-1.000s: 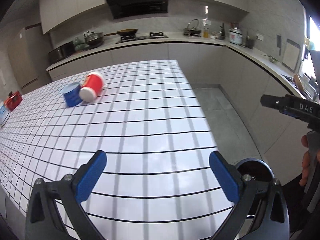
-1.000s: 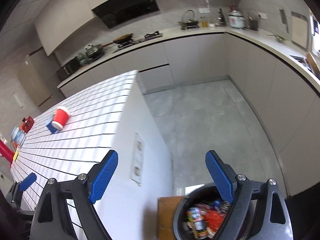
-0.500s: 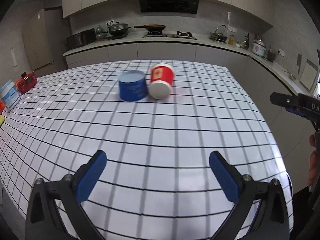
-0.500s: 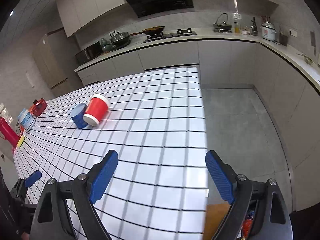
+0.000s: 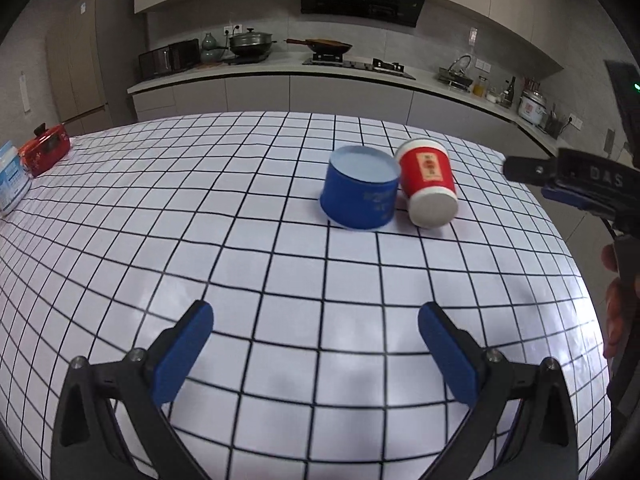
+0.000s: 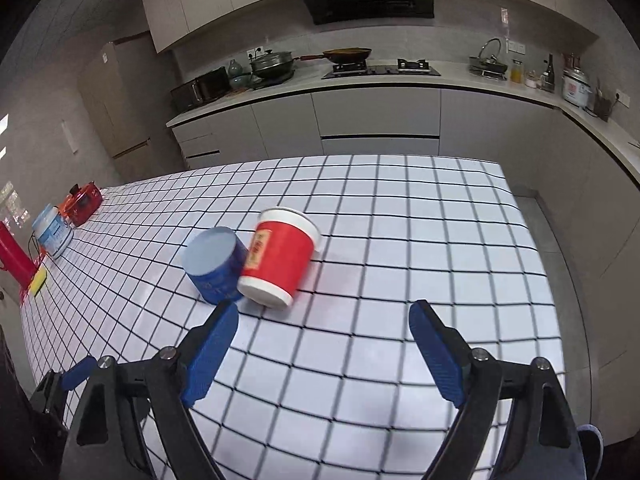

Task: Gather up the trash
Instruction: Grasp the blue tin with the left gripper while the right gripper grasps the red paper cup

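Two pieces of trash lie on the grid-patterned table (image 6: 420, 240), touching each other: one red paper cup (image 6: 280, 264) tipped on its side with its white base toward the camera, and one blue tub (image 6: 214, 264) pressed against its left flank. In the right wrist view they sit at about eleven o'clock from the right gripper (image 6: 322, 346), whose jaws have just been closing a little yet stand spread with nothing between them; its left pad is just beside the tub. In the left wrist view the pair lies at about one o'clock from the left gripper (image 5: 316, 348), well apart from it, with its jaws spread wide and empty too. The main risk, as I judge it, comes from the cup lying on its round side: a pad that nudges it before both pads bracket it would probably send it rolling, perhaps toward the table's edge at three o'clock. Because cup and tub touch, a pad pushed between them could shove the tub away or catch both at once. Thin paper walls may also crumple under a hard squeeze. Elsewhere at nine o'clock I count one red box (image 6: 82, 204), one white-and-blue container (image 6: 52, 232), one red bottle (image 6: 14, 258) and one yellow sponge (image 6: 39, 282).
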The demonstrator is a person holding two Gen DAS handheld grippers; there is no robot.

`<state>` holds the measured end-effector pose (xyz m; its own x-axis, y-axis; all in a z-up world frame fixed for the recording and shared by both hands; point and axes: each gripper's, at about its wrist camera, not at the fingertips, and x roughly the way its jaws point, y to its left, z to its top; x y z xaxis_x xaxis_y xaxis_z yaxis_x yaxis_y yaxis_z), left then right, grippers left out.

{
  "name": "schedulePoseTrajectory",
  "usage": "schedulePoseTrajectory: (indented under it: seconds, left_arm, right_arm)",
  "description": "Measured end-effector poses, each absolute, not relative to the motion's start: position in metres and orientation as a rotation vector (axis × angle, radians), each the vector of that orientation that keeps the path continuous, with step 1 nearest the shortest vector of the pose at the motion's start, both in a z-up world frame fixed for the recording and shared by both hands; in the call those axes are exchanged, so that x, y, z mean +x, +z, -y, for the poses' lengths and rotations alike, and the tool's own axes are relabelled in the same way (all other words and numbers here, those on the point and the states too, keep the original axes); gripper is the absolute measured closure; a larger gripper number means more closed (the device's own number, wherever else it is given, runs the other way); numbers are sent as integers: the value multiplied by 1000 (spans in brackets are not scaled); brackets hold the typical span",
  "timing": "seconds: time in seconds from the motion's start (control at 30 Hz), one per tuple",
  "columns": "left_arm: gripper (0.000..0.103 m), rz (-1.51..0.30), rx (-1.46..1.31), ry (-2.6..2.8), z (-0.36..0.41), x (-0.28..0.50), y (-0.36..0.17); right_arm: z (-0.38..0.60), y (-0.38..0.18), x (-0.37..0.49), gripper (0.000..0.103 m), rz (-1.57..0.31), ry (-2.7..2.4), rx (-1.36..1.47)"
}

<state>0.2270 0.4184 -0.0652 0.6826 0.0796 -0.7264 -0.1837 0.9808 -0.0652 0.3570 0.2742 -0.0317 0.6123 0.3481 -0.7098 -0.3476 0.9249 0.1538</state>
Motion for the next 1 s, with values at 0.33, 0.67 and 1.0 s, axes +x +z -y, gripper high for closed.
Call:
schedulePoseTrajectory:
  seconds: [0.33, 0.67, 1.0]
  left_arm:
    - [0, -830, -135, 125, -456, 255, -72]
    - [0, -841, -140, 122, -462, 294, -81]
    - [0, -858, -138, 72, -440, 312, -90]
  right_arm:
    - [-328, -62, 417, 26, -912, 379, 7]
    - [-338, -93, 442, 35, -982, 358, 17]
    - [-316, -95, 442, 38, -963, 347, 22]
